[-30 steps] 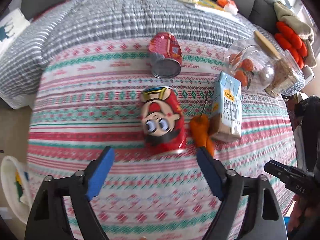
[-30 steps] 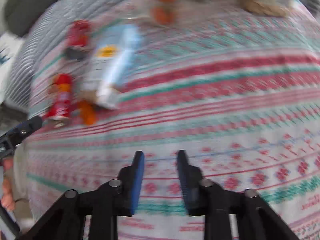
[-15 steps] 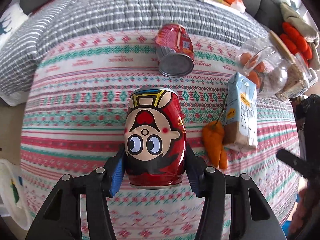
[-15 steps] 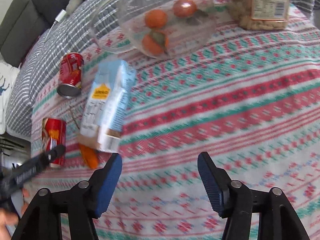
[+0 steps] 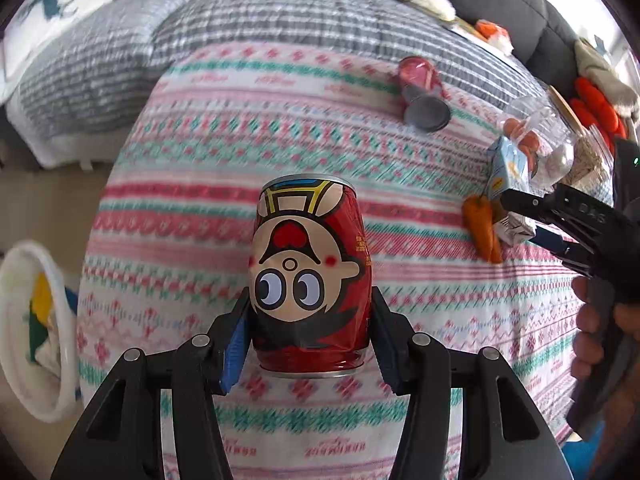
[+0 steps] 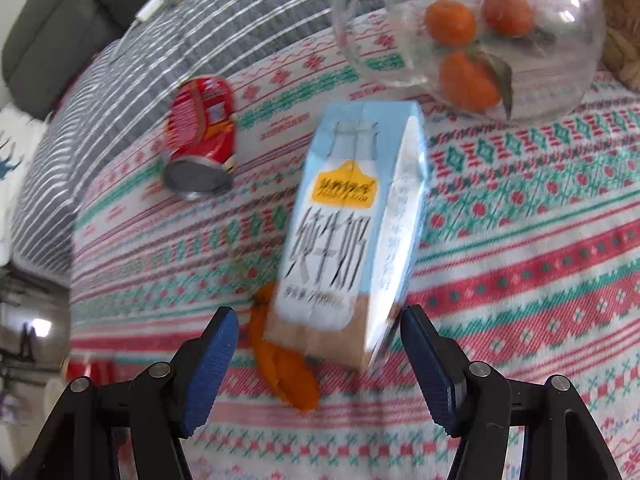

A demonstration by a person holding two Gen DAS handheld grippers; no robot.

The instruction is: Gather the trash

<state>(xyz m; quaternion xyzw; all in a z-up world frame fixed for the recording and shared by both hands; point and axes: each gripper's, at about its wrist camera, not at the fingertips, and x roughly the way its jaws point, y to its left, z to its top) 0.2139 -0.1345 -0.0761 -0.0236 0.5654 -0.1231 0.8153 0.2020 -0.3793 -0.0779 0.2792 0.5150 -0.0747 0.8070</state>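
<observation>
left gripper pinching a smooth red cartoon can, right gripper spread around the boxy blue milk carton on woven cloth.

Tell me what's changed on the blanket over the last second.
The left gripper closed on the cartoon-face can and carried it off to the left of the other trash. The right gripper, jaws just opened, has moved up to straddle the milk carton without touching it. The second red can, orange peel and glass jar stayed put.
</observation>
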